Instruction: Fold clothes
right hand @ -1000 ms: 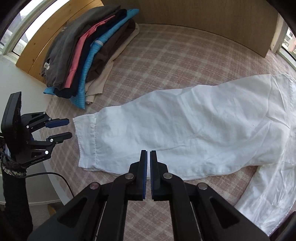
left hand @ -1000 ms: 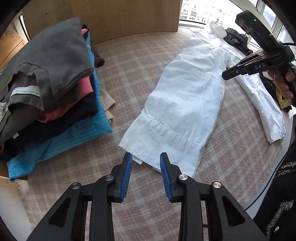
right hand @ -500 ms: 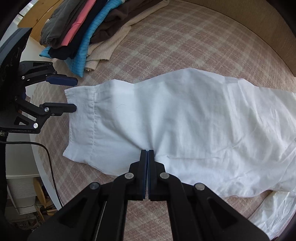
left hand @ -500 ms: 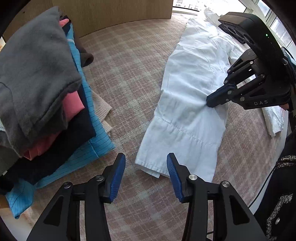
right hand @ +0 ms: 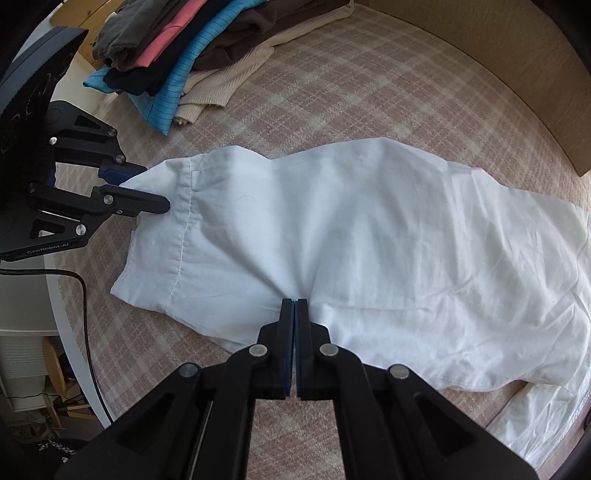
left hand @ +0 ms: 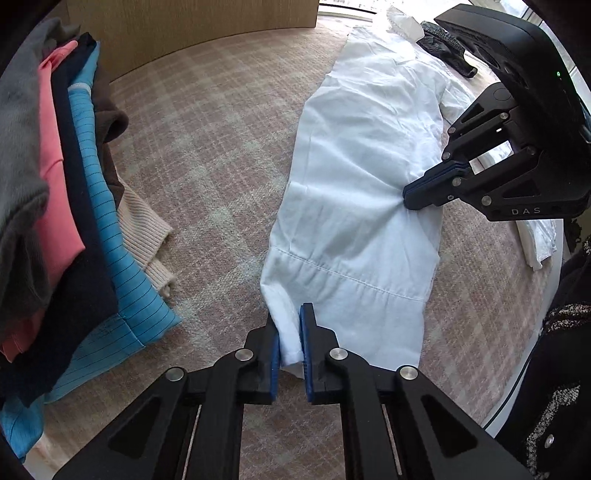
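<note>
A long white garment [left hand: 362, 166] lies flat on a pink plaid cover [left hand: 207, 129]. My left gripper [left hand: 289, 319] is shut on the garment's hem corner, with white cloth bunched between the blue pads. From the right wrist view, the left gripper [right hand: 147, 188] grips that corner of the white garment [right hand: 369, 240] at its left end. My right gripper [right hand: 294, 304] is shut, its tips pressed on the garment's near long edge, and creases run toward them. In the left wrist view the right gripper [left hand: 415, 195] touches the cloth at mid-length.
A stack of folded clothes [left hand: 66, 184] in grey, pink, navy, blue and beige sits left of the garment, also visible as the stack [right hand: 192, 44]. A wooden panel [left hand: 184, 22] runs behind. More white cloth [right hand: 535, 424] and a dark garment [left hand: 447, 48] lie at the far end. A cable [right hand: 85, 295] hangs off the edge.
My left gripper moved forward to the hem corner and closed on it. The right gripper, shut throughout, came down onto the garment's edge and the cloth puckered there.
</note>
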Tool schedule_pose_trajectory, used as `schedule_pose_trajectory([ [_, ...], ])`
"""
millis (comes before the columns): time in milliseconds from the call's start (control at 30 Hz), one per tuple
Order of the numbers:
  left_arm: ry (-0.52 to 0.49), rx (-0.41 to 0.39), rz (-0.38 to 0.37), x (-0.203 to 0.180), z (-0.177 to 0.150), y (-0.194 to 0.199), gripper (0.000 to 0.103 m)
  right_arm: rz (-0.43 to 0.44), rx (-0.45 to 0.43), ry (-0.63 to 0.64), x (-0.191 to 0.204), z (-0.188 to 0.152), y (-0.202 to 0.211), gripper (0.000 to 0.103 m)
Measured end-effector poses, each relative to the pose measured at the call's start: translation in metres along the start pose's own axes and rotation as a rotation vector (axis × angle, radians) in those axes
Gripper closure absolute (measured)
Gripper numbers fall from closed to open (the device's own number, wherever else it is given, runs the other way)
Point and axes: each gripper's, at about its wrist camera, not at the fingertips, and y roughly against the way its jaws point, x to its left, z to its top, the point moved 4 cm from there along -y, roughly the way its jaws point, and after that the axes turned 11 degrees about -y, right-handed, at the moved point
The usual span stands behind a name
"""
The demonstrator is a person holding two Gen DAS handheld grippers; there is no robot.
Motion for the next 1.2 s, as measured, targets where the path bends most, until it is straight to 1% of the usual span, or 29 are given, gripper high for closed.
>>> schedule_pose_trajectory([
  [33, -0.004, -0.008, 0.015, -0.003, -0.001, 0.002, 0.096, -0.003, -0.004, 0.001, 0.001, -0.001, 0.001, 0.103],
  [100, -0.017, -0.027, 0.049, -0.012, -0.002, 0.008, 0.096, 0.009, 0.014, -0.04, -0.002, -0.002, 0.004, 0.102],
  [200, -0.053, -0.057, 0.106, -0.03, -0.005, 0.018, 0.096, 0.118, -0.031, -0.104, 0.002, 0.002, 0.027, 0.1],
  [300, -0.088, -0.087, 0.162, -0.049, -0.008, 0.027, 0.096, 0.23, -0.081, -0.116, 0.02, 0.01, 0.048, 0.099],
  [333, -0.095, -0.092, 0.178, -0.054, -0.009, 0.029, 0.096, 0.261, -0.072, -0.12, 0.026, 0.015, 0.049, 0.096],
  [367, -0.096, -0.093, 0.19, -0.058, -0.01, 0.028, 0.096, 0.291, -0.053, -0.129, 0.03, 0.02, 0.049, 0.085],
  [400, -0.101, -0.09, 0.207, -0.061, -0.011, 0.027, 0.096, 0.325, -0.014, -0.16, 0.032, 0.025, 0.045, 0.072],
  [433, -0.113, -0.084, 0.228, -0.065, -0.012, 0.026, 0.096, 0.36, 0.033, -0.201, 0.032, 0.03, 0.04, 0.069],
  [467, -0.127, -0.077, 0.245, -0.07, -0.013, 0.024, 0.096, 0.385, 0.076, -0.24, 0.033, 0.033, 0.035, 0.068],
  [533, -0.163, -0.061, 0.266, -0.082, -0.014, 0.019, 0.096, 0.389, 0.13, -0.288, 0.035, 0.033, 0.024, 0.068],
  [600, -0.186, -0.049, 0.275, -0.091, -0.016, 0.014, 0.096, 0.351, 0.147, -0.311, 0.037, 0.033, 0.012, 0.068],
  [667, -0.186, -0.057, 0.266, -0.095, -0.018, 0.014, 0.096, 0.306, 0.163, -0.334, 0.039, 0.034, 0.0, 0.068],
  [733, -0.168, -0.075, 0.25, -0.095, -0.02, 0.016, 0.095, 0.313, 0.168, -0.363, 0.041, 0.034, -0.013, 0.068],
  [767, -0.16, -0.08, 0.245, -0.094, -0.021, 0.017, 0.095, 0.325, 0.171, -0.374, 0.041, 0.034, -0.018, 0.076],
  [800, -0.154, -0.08, 0.248, -0.093, -0.023, 0.018, 0.095, 0.337, 0.174, -0.385, 0.042, 0.034, -0.023, 0.092],
  [833, -0.152, -0.075, 0.246, -0.092, -0.024, 0.018, 0.094, 0.35, 0.176, -0.397, 0.042, 0.033, -0.025, 0.095],
  [867, -0.154, -0.068, 0.247, -0.092, -0.026, 0.018, 0.093, 0.364, 0.178, -0.409, 0.041, 0.031, -0.026, 0.096],
  [900, -0.157, -0.063, 0.255, -0.092, -0.028, 0.019, 0.09, 0.377, 0.175, -0.421, 0.039, 0.03, -0.025, 0.096],
  [967, -0.156, -0.055, 0.285, -0.092, -0.032, 0.021, 0.079, 0.397, 0.165, -0.441, 0.037, 0.028, -0.021, 0.096],
  [1000, -0.152, -0.055, 0.306, -0.09, -0.033, 0.023, 0.065, 0.404, 0.16, -0.447, 0.036, 0.028, -0.02, 0.096],
  [1033, -0.147, -0.059, 0.324, -0.089, -0.035, 0.025, 0.057, 0.41, 0.156, -0.452, 0.036, 0.027, -0.018, 0.096],
  [1067, -0.144, -0.061, 0.332, -0.088, -0.036, 0.026, 0.057, 0.414, 0.153, -0.452, 0.036, 0.027, -0.015, 0.096],
  [1133, -0.145, -0.061, 0.321, -0.088, -0.036, 0.025, 0.057, 0.42, 0.152, -0.449, 0.035, 0.025, -0.011, 0.096],
  [1200, -0.154, -0.06, 0.326, -0.087, -0.035, 0.024, 0.057, 0.431, 0.151, -0.449, 0.036, 0.027, -0.011, 0.096],
])
